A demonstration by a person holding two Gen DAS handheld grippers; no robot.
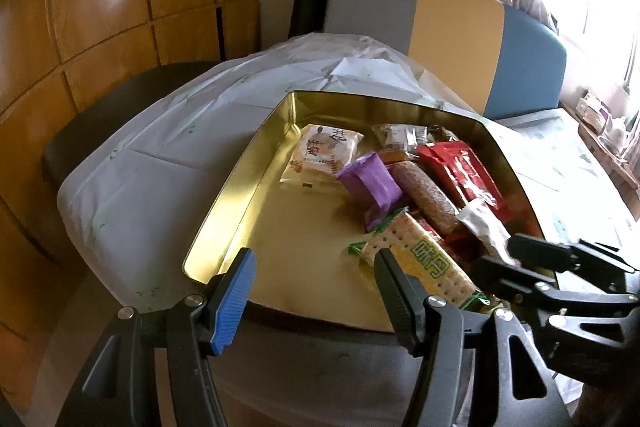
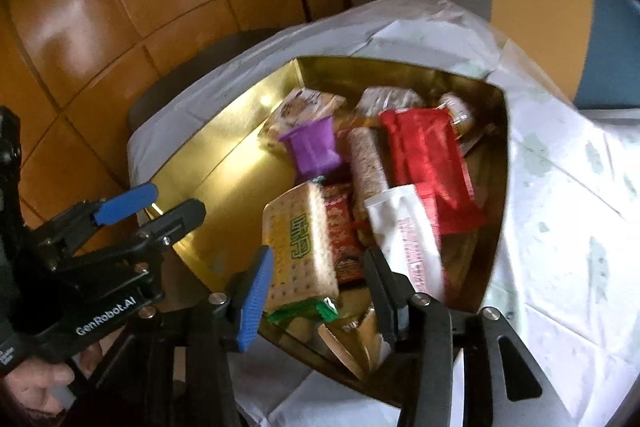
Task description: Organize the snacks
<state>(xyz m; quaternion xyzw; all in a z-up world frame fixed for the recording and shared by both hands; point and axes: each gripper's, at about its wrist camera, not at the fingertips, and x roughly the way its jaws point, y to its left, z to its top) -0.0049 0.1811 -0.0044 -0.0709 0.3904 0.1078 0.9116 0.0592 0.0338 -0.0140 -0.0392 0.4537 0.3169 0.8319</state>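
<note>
Left gripper (image 1: 314, 277) spread, gold tin (image 1: 240, 187) left half bare

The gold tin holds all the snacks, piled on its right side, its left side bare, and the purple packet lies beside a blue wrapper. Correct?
Not quite. The wrapper near the purple packet is red, not blue, as the left wrist view shows. The rest holds: the snacks crowd the right side of the gold tin, its left side bare.

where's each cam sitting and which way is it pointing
Left wrist: on the left gripper, above the near rim of the gold tin, looking across it; own open jaws, plus the right gripper.
Right wrist: on the right gripper, looking down into the tin; own open jaws, left gripper, a hand.
Shared: tin, cracker pack, purple packet.
</note>
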